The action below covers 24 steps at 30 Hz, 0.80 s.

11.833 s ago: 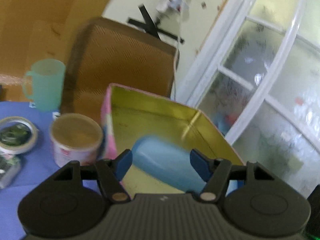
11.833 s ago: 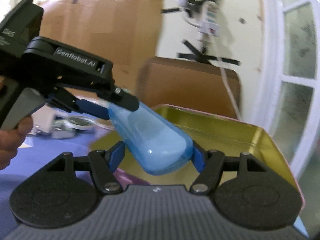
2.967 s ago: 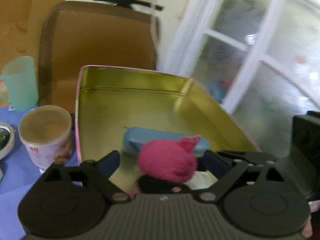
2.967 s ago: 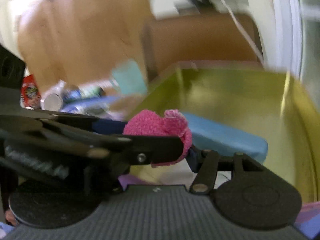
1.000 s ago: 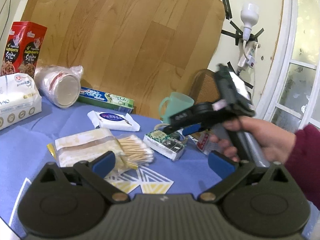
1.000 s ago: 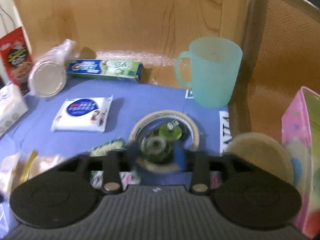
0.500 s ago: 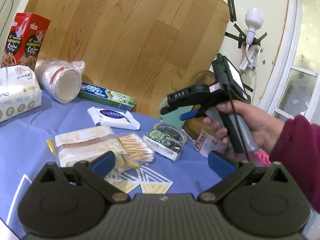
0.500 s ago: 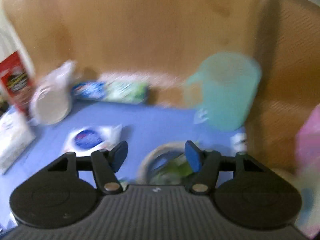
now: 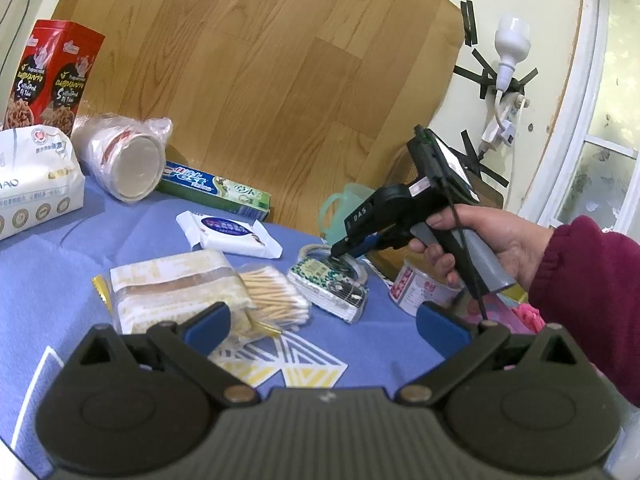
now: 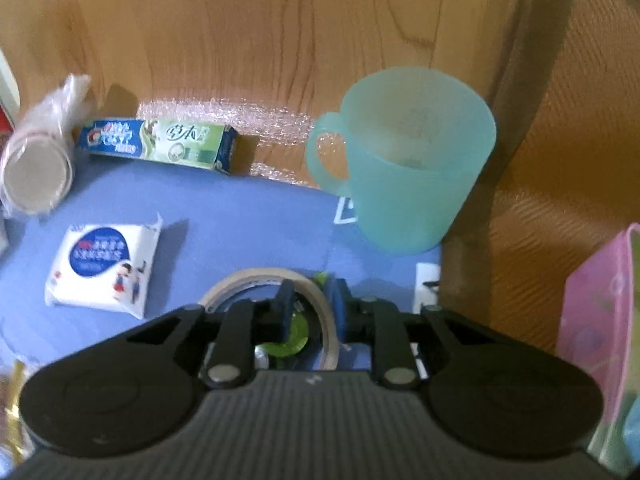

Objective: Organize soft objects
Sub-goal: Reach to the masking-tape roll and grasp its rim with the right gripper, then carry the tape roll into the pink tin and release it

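Pointing the right gripper (image 10: 312, 306) steeply down onto the tape roll (image 10: 248, 280) on the blue tabletop (image 10: 240, 220). Just been closing to a narrow gap, with the roll's far rim and a scrap of something green between the fingers; cannot tell whether the pads actually press on the rim. Just beyond the roll, a translucent teal mug (image 10: 412, 184), upright, at the tabletop's back edge. Further left, a toothpaste box (image 10: 160, 146) along the wooden board (image 10: 240, 32), and a white tissue pack (image 10: 104, 268) lying flat, apart from the roll. At the right edge, the wall of a pink tin (image 10: 600, 320).

Holding the left gripper (image 9: 322, 324) nearly level above the tabletop, spread wide, with nothing between the fingers. Just past its left finger, a wrapped pack of wipes (image 9: 172, 284) touching a bundle of cotton swabs (image 9: 276, 296). Beside the swabs, a patterned foil packet (image 9: 328, 288), against the tape roll. To the right, a hand (image 9: 492, 240) in a dark red sleeve (image 9: 592, 292) gripping the other tool's handle. Under that wrist, a bit of pink knitted fabric (image 9: 530, 314), largely hidden.
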Each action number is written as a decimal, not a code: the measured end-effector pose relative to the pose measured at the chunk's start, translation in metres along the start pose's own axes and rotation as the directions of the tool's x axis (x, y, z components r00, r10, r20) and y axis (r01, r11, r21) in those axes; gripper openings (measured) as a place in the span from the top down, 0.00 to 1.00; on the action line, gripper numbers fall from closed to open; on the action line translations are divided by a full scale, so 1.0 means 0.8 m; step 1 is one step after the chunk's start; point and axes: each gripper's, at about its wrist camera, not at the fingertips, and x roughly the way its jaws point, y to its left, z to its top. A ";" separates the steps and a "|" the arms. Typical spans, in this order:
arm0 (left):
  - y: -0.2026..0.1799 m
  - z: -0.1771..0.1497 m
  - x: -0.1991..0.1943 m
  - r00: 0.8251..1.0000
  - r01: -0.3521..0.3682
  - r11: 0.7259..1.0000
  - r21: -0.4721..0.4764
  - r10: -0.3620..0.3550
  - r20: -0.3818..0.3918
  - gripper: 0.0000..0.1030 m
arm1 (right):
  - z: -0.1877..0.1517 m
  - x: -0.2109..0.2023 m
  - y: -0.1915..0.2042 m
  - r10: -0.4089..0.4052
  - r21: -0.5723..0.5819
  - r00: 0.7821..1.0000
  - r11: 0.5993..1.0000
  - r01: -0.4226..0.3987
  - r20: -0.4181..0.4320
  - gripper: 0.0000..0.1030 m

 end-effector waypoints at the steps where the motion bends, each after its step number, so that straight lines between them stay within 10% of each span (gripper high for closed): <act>1: 0.000 0.000 0.000 1.000 0.000 1.000 -0.001 0.000 0.000 0.00 | -0.001 -0.002 0.001 0.026 0.008 1.000 1.000 -0.026 -0.007 0.82; 13: 0.003 0.001 0.000 1.000 -0.002 1.000 -0.010 0.002 0.007 0.00 | -0.046 -0.096 0.024 0.005 -0.141 0.970 0.990 0.030 0.244 0.90; 24: -0.017 -0.003 -0.006 0.985 0.172 0.985 0.005 -0.172 -0.023 0.13 | -0.227 -0.195 -0.007 0.223 -0.125 0.932 0.973 -0.194 0.288 0.90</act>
